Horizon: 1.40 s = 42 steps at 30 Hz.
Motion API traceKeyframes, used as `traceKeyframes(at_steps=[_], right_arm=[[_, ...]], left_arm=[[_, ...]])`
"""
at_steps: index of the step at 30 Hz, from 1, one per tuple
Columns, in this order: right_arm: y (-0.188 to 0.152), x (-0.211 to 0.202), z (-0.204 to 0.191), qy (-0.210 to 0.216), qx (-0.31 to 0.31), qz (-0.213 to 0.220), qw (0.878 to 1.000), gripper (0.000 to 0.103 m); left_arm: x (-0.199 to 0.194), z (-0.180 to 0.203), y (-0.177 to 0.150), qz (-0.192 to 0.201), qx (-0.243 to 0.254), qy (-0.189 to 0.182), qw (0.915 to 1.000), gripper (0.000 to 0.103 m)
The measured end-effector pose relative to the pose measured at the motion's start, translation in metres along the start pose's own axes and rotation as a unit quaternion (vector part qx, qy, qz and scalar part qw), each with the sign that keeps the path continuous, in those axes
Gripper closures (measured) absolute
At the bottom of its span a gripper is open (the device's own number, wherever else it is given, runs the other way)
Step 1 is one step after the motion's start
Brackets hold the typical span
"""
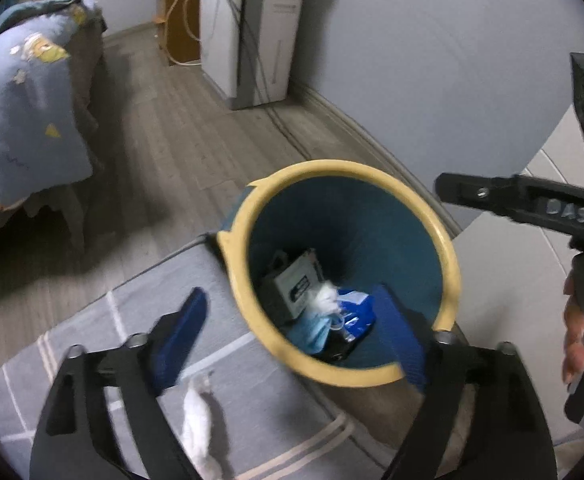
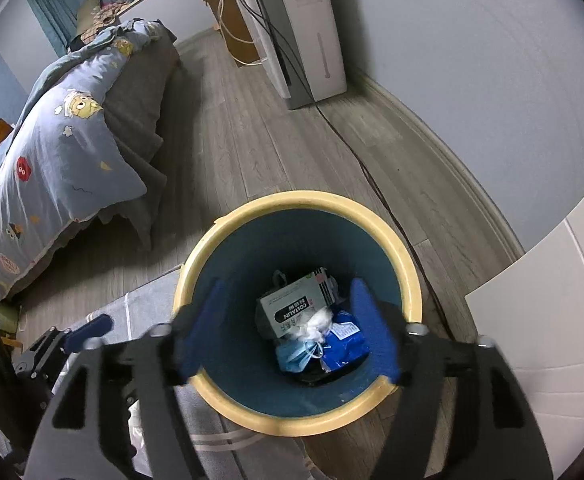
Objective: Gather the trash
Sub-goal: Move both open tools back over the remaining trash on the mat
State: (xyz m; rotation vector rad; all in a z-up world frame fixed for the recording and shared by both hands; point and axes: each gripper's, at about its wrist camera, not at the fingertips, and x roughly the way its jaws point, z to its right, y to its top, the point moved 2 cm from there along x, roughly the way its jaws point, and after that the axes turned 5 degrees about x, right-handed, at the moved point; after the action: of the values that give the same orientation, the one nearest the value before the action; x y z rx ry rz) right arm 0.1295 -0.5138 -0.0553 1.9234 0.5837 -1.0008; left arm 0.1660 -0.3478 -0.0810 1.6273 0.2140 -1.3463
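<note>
Left gripper: jaws spread wide, nothing between the pads — it straddles the near rim of the bin.
White tissue: lies on the grey rug outside the bin, just below the left jaws — judged still to collect.
Bin: blue, yellow rim; holds a box, a white wad, a face mask and a blue packet.
Right gripper: open and empty, over the bin mouth.
Progress: most trash binned; the tissue remains.

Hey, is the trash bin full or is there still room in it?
Mostly empty. The bin holds only a bottom layer: a box, a white wad and blue wrappers, with bare walls above.
</note>
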Motion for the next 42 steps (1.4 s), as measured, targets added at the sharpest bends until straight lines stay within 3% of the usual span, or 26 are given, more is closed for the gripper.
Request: traceKeyframes(at_steps=[3,10,19,27,37,42], right_arm=[[0.001,-0.010,-0.004,-0.007,-0.001,0.010,1.000,0.006],[-0.003,-0.046,-0.023,-0.009,0.003,0.034,0.999,0.006],[-0.051,-0.075,-0.079,-0.011,-0.073,0.032,0.997,0.006],[-0.096,-0.077,-0.106,-0.007,-0.066,0.008,0.998,0.006],[-0.131,-0.060,-0.151,-0.004,-0.088,-0.027,0.996,0.006],[-0.140,-0.045,-0.164,-0.009,-0.091,-0.039,0.995,0.006]], left_arm=[[-0.008,-0.008,-0.005,-0.001,-0.002,0.021,0.9998,0.009],[-0.046,-0.022,-0.021,0.006,0.005,0.052,0.9986,0.007],[-0.118,-0.065,-0.063,0.016,0.003,0.092,0.9956,0.006],[-0.170,-0.119,-0.113,0.035,-0.054,0.132,0.9891,0.005],[-0.186,-0.172,-0.174,0.026,-0.140,0.149,0.9786,0.005],[-0.192,-0.194,-0.186,0.028,-0.153,0.169,0.9733,0.005]])
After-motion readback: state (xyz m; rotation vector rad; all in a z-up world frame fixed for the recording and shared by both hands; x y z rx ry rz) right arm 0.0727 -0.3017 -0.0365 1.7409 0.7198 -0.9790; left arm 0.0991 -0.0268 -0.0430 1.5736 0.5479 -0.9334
